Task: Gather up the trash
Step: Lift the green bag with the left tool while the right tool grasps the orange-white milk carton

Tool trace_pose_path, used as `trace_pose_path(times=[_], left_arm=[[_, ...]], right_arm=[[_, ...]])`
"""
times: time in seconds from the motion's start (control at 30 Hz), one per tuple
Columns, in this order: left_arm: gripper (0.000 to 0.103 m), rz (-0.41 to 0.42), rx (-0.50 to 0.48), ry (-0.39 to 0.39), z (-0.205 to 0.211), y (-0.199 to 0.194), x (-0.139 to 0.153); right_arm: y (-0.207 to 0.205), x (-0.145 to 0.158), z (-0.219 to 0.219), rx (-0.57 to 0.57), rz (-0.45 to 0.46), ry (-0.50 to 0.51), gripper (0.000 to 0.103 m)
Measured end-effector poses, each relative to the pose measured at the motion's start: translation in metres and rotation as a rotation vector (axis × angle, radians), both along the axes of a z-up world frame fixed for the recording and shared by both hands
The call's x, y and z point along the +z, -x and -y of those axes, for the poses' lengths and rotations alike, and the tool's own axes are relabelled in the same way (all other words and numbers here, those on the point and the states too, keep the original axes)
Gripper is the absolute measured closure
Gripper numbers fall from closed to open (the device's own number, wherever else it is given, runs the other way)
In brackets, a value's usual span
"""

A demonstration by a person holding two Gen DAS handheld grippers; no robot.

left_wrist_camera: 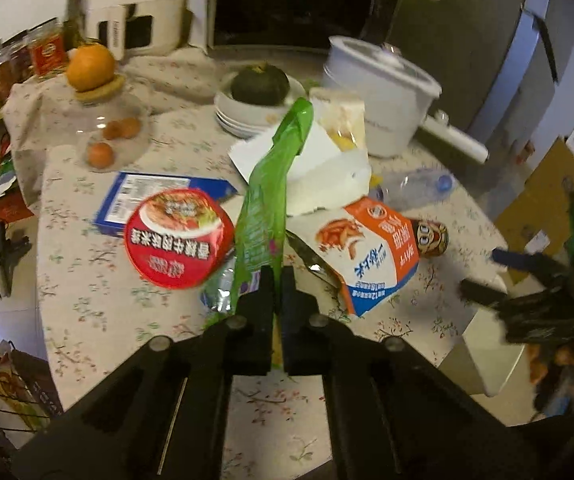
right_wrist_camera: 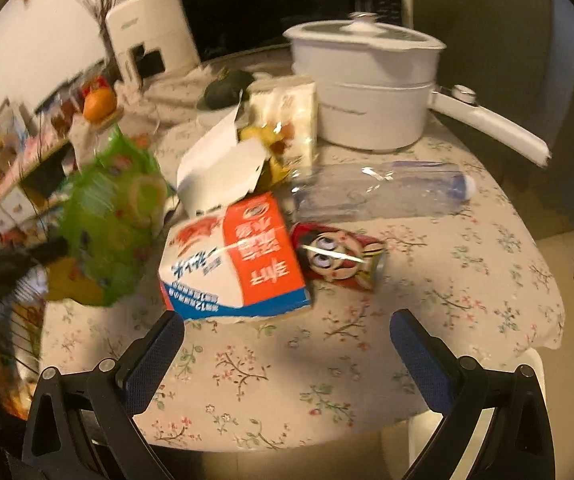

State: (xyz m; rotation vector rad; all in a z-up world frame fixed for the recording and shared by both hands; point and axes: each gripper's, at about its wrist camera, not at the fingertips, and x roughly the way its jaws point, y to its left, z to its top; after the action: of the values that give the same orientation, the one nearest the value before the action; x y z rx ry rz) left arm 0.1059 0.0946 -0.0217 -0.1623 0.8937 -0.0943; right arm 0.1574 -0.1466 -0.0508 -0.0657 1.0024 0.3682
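Round table (right_wrist_camera: 427, 344) under floral cloth, littered with packaging near a white pot (right_wrist_camera: 367, 92). Orange-and-white carton (right_wrist_camera: 243, 264) lies centre, red can (right_wrist_camera: 343, 258) touching its side. Left gripper (left_wrist_camera: 277, 276) pinched tight on green wrapper (left_wrist_camera: 271, 184), which hangs lifted off the cloth. Right gripper (right_wrist_camera: 287, 332) spread wide, empty, just short of the carton. Step: wrapper picked; next it needs a bin, none visible.

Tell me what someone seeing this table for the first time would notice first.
Probably the green snack bag, pinched in the closed left gripper and lifted off the table. Next, the orange and white carton lying on its side at the table's middle, with a red cartoon-face can lying on its side next to it. The right gripper hangs open and empty in front of both.
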Motion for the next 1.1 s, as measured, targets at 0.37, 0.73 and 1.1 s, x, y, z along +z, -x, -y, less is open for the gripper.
trace_pose_path(times=[0.37,0.73,1.1], left_arm=[[0.1,0.09,0.015,0.09,-0.035,0.03,0.019],[0.1,0.104,0.023,0.118,-0.039,0.031,0.019],[0.1,0.118,0.011,0.105,-0.03,0.03,0.022]], right_arm=[[-0.004,-0.032,-0.099,0.094,0.059,0.181,0.0],[-0.018,-0.059,-0.126,0.083,0.086,0.294,0.016],[-0.012,-0.021,-0.091,0.024,0.131,0.229,0.065]])
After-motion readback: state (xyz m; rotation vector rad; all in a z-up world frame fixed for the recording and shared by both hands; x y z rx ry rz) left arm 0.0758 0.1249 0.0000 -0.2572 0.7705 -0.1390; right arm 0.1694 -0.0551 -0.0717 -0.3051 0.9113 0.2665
